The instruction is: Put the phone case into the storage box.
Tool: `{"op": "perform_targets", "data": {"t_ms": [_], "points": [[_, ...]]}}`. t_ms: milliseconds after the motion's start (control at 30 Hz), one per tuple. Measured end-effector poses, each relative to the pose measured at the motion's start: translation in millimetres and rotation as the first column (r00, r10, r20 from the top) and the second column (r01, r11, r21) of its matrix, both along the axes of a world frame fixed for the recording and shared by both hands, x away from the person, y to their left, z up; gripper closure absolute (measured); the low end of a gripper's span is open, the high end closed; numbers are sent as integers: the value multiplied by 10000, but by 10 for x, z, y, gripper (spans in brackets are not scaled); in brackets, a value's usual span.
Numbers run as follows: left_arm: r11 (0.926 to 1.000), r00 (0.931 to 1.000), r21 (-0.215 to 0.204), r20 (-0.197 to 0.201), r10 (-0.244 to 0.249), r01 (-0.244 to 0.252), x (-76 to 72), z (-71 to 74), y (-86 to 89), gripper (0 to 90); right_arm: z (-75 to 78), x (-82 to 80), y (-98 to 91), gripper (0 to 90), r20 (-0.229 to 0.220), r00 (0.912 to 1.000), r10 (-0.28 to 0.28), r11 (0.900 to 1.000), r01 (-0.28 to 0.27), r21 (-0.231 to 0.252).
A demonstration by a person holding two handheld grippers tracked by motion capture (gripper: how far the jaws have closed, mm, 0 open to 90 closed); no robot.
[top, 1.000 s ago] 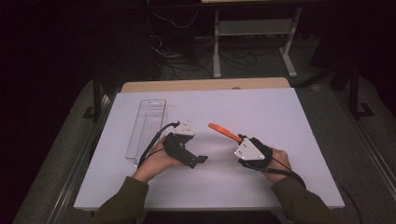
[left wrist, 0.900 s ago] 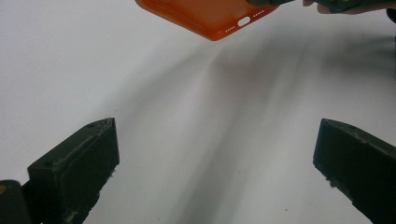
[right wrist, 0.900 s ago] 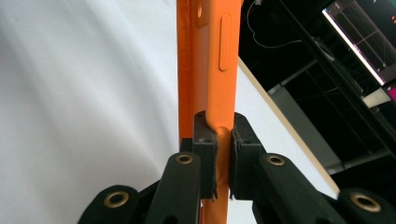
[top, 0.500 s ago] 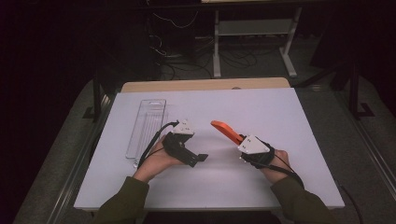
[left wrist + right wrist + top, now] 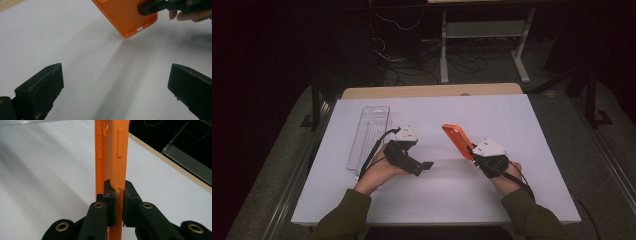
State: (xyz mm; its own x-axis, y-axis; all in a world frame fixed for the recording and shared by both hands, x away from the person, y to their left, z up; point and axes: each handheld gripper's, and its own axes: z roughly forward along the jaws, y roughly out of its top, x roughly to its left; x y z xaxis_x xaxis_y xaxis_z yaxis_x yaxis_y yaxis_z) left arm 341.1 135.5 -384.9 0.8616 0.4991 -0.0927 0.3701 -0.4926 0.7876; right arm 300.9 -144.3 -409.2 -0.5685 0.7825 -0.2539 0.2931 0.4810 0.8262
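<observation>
Orange phone case (image 5: 458,140) clamped edgewise in right gripper (image 5: 474,151), jutting beyond it, left gripper (image 5: 428,165) wide, well apart

Left gripper (image 5: 113,92): two black jaws wide apart, nothing betw. them, over white table (image 5: 75,50). Orange phone case (image 5: 125,15) at top, lifted off table, port-cutout end lowest, pinched by right gripper (image 5: 147,7); person's fingers (image 5: 190,15) top right.
</observation>
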Motion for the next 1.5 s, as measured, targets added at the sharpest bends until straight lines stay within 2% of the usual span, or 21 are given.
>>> {"op": "perform_targets", "data": {"t_ms": [300, 367, 467, 533, 567, 600, 767, 867, 933, 1033, 1100, 1367, 1500], "points": [[9999, 9999, -115, -5, 112, -112, 18, -5, 2, 0, -19, 32, -19, 816, -381, 9990, -229, 9987, 246, 456], [9997, 9998, -109, 41, 210, -210, 21, -2, 4, 0, -16, 41, -29, 817, -634, 9973, -383, 9959, 433, 793], [9991, 9994, -270, 30, 337, -336, 26, 1, 1, 0, -8, 46, -46, 816, -748, 9959, -509, 9925, 587, 1071], [9987, 9993, -336, 41, 385, -383, 27, 3, -6, 0, -3, 47, -55, 816, -649, 9966, -511, 9938, 572, 952], [9986, 9991, -326, 79, 409, -406, 26, 6, -8, 0, 0, 42, -56, 816, -802, 9953, -544, 9914, 634, 1145], [9987, 9991, -297, 102, 418, -414, 26, 12, -6, 0, 5, 42, -64, 817, -763, 9954, -587, 9901, 678, 1227], [9977, 9986, -472, 208, 487, -476, 19, 32, -27, 0, 22, 27, -72, 816, -582, 9965, -593, 9899, 663, 1254], [9967, 9986, -644, 140, 513, -503, 25, 70, -28, 0, 30, 27, -77, 817, -609, 9960, -656, 9883, 733, 1341], [9968, 9983, -627, 288, 515, -496, 44, 95, -24, 0, 37, 33, -85, 817, -588, 9961, -657, 9871, 735, 1422], [9941, 9974, -859, 210, 687, -667, 63, 129, -20, 0, 41, 32, -87, 817, -778, 9943, -733, 9837, 849, 1585], [9937, 9969, -852, 228, 753, -731, 72, 150, -19, 0, 44, 32, -88, 817, -829, 9934, -789, 9821, 917, 1645], [9900, 9962, -1135, 164, 858, -834, 114, 193, -62, 0, 41, 37, -47, 816, -845, 9933, -793, 9802, 932, 1750], [9888, 9955, -1216, 271, 909, -869, 125, 230, -88, 0, 41, 38, -25, 816, -807, 9933, -826, 9792, 959, 1788]]}}
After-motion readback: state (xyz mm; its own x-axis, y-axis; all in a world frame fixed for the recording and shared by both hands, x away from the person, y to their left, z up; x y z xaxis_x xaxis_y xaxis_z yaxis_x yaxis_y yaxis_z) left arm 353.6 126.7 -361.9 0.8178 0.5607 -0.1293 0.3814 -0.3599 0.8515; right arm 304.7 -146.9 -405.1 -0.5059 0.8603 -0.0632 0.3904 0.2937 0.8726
